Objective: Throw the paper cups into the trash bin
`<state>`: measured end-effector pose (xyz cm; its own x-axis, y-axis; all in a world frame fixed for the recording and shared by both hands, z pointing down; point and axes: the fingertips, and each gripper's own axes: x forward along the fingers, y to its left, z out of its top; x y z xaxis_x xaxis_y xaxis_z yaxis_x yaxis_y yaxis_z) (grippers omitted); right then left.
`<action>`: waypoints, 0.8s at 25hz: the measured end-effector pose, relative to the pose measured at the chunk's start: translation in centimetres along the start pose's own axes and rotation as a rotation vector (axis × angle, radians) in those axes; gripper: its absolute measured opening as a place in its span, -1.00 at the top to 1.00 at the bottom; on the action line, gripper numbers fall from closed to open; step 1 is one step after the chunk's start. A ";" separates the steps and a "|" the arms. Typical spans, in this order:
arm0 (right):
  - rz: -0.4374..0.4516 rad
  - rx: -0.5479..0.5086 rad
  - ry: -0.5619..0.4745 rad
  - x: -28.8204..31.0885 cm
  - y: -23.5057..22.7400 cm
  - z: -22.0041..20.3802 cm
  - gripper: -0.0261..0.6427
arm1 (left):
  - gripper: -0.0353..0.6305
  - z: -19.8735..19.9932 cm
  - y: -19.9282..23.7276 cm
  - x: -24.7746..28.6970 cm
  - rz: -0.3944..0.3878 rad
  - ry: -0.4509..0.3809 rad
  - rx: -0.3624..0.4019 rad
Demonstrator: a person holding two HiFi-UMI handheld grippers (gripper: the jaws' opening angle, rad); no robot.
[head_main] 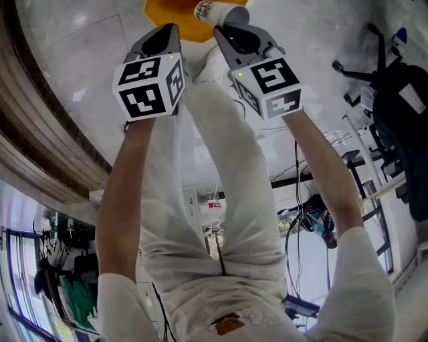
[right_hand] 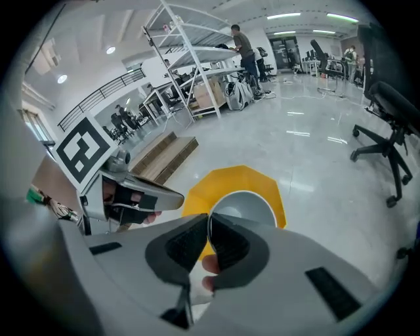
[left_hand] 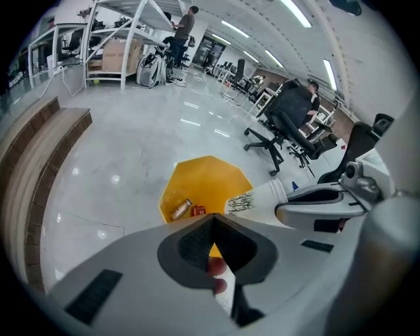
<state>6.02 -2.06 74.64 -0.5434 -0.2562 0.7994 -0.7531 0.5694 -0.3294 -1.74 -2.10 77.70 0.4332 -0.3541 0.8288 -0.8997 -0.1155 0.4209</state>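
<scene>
A yellow octagonal trash bin stands on the pale floor right below both grippers, and it also shows in the left gripper view and the right gripper view. My right gripper is shut on the rim of a white paper cup. The cup hangs over the bin with its mouth turned toward the right gripper's camera, and from the left it lies sideways. My left gripper is beside it over the bin, shut with nothing between its fingers. A brown can lies inside the bin.
A long wooden bench runs along the left. Black office chairs stand behind the bin to the right, and another chair is close at my right. Metal shelving and people stand far back.
</scene>
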 end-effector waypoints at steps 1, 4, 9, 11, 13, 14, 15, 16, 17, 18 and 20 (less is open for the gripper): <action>-0.001 0.003 0.002 0.4 -0.2 -0.3 0.84 | 0.88 -0.2 0.3 0.6 0.006 0.006 0.003; -0.010 0.015 0.005 1.7 -0.9 -0.7 0.84 | 0.88 -0.7 1.2 2.2 0.025 0.019 -0.002; -0.023 0.078 0.041 3.9 -1.9 -1.6 0.78 | 0.88 -0.9 1.8 3.7 0.039 0.032 -0.010; -0.010 0.117 0.057 3.8 -2.0 -1.6 0.57 | 0.89 -0.6 1.5 3.6 0.034 0.034 -0.002; -0.011 0.130 0.055 2.9 -2.1 -1.2 0.66 | 0.88 -0.2 0.8 3.0 0.024 0.034 0.005; -0.011 0.129 0.054 2.3 -2.0 -1.0 0.71 | 0.88 -0.1 0.4 2.6 0.020 0.037 0.009; -0.009 0.126 0.054 1.6 -1.8 -0.8 0.72 | 0.89 -0.1 0.0 2.1 0.016 0.040 0.014; -0.007 0.124 0.053 1.0 -1.6 -0.6 0.74 | 0.89 0.0 -0.4 1.6 0.012 0.042 0.019; -0.005 0.122 0.053 0.3 -1.4 -0.4 0.75 | 0.89 0.2 -0.7 1.0 0.009 0.043 0.023; -0.003 0.120 0.054 -0.4 -1.2 -0.1 0.75 | 0.88 0.3 -1.1 0.5 0.007 0.043 0.025; -0.001 0.118 0.055 -1.9 -0.5 0.5 0.76 | 0.89 0.8 -2.0 -0.9 0.000 0.044 0.025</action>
<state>7.26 -2.27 73.10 -0.5242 -0.2117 0.8248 -0.7937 0.4724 -0.3832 -0.41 -2.27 75.85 0.4343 -0.3130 0.8446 -0.9007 -0.1387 0.4117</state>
